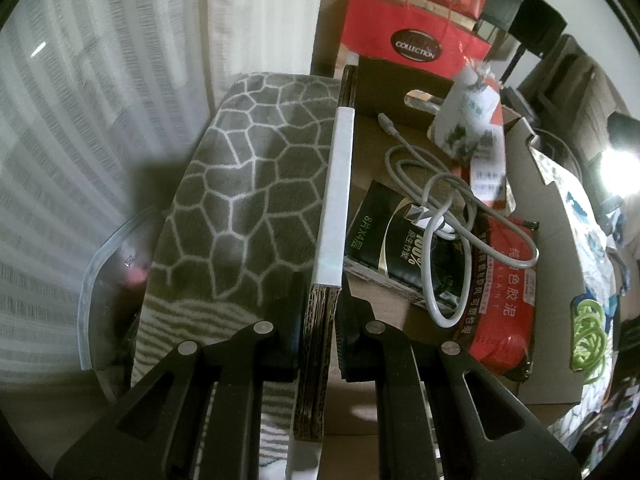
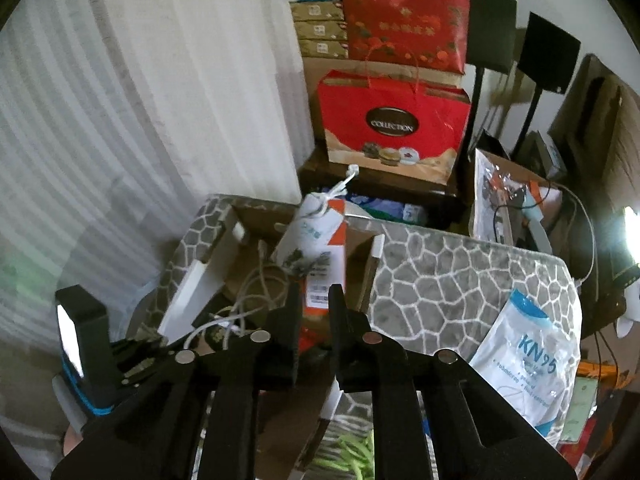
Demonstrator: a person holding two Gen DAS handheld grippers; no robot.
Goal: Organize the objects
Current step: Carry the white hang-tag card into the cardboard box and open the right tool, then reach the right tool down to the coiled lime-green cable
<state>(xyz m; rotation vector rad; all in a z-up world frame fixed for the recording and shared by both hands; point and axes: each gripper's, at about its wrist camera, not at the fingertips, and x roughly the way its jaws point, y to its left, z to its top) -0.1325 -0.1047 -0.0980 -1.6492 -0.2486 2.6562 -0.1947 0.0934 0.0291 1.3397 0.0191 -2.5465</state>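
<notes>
On the box flap, the left gripper fingers clamp tight.

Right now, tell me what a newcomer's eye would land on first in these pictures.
First, the red gift bag marked COLLECTION, standing at the back against the wall. Next, the open cardboard box with a grey cable coiled over packets, its wall pinched by the left gripper. Then the white KN95 mask pack on the patterned blanket.
</notes>
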